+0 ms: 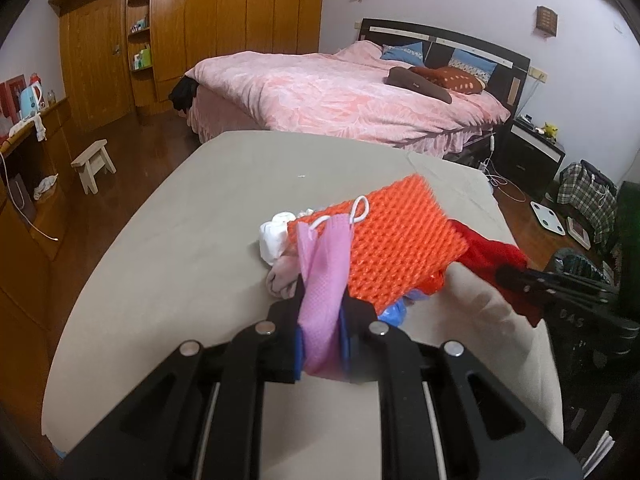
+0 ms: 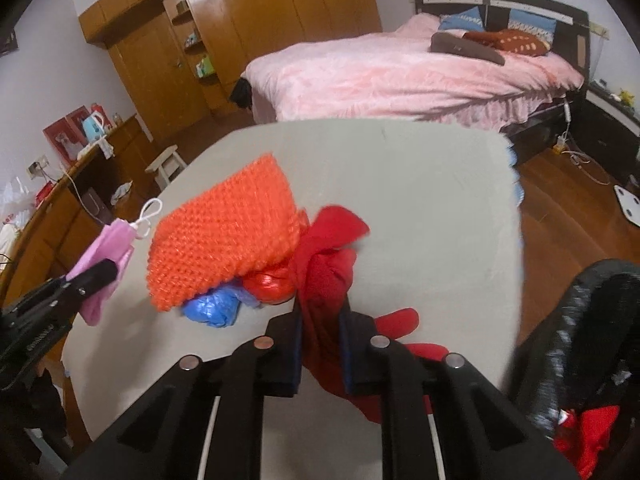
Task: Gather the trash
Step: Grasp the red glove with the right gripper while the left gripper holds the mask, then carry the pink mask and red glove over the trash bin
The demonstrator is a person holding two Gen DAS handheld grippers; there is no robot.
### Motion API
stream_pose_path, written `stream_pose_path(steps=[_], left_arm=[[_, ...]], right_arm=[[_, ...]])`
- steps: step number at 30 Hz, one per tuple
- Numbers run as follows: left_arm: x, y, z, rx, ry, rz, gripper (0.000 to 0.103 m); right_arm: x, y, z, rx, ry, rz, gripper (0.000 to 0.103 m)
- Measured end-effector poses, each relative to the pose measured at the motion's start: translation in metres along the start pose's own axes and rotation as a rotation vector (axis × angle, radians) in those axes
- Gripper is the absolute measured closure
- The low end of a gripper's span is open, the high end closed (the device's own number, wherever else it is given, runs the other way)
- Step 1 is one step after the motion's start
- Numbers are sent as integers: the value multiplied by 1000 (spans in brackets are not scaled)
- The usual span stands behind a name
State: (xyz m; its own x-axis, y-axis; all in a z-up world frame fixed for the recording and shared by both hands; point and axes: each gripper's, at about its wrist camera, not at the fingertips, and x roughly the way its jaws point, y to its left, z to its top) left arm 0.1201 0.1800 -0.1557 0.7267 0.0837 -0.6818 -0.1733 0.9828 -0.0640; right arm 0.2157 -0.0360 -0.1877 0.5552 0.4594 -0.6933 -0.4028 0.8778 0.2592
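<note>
Nearest the left wrist camera, the left gripper (image 1: 322, 312) has its jaws pressed together on a pink face mask (image 1: 324, 280), which stands up crumpled between the pads with its white ear loop (image 1: 358, 210) curling at the top. From the right wrist view the same mask (image 2: 102, 276) hangs clear of the bench (image 2: 420, 184), off its left edge.

On the other side, the right gripper (image 2: 322, 320) pinches a red cloth (image 2: 326, 272). Its bunched folds rise between the fingers, and looser ends trail down past the pads toward the camera.

Between the two grippers, on the grey bench top, sits the rest of the pile. An orange foam net (image 2: 224, 240) with a knobbly woven look lies uppermost, tilted, and covers much of what is under it. A crumpled blue plastic bag (image 2: 216, 306) pokes out beneath its near edge, with a shiny red plastic bag (image 2: 268, 284) just beside it, touching the red cloth. Seen from the left wrist, a white wad of tissue (image 1: 274, 240) and a pale pinkish scrap (image 1: 282, 278) lie at the net's left side, partly hidden behind the mask.

At the right of the bench, a black bag (image 2: 580, 340) stands open, with something red (image 2: 588, 436) inside it.

Beyond the bench are a bed (image 1: 340, 92) with a pink cover, wooden wardrobes (image 1: 224, 12), and a small pale stool (image 1: 94, 164) on the wood floor.
</note>
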Motion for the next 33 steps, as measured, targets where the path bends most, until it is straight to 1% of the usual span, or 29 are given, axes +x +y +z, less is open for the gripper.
stream_pose_path(steps=[4, 16, 25, 33], left_arm=[[-9, -6, 2, 9, -18, -4, 90], [-42, -39, 13, 63, -76, -37, 90], [-58, -66, 16, 81, -97, -59, 90], [-74, -95, 12, 107, -111, -109, 90]], right_arm=[[-21, -4, 3, 18, -40, -15, 88], [-77, -11, 3, 64, -127, 2, 88], [-117, -18, -1, 63, -180, -43, 88], [-155, -26, -6, 54, -232, -79, 88]])
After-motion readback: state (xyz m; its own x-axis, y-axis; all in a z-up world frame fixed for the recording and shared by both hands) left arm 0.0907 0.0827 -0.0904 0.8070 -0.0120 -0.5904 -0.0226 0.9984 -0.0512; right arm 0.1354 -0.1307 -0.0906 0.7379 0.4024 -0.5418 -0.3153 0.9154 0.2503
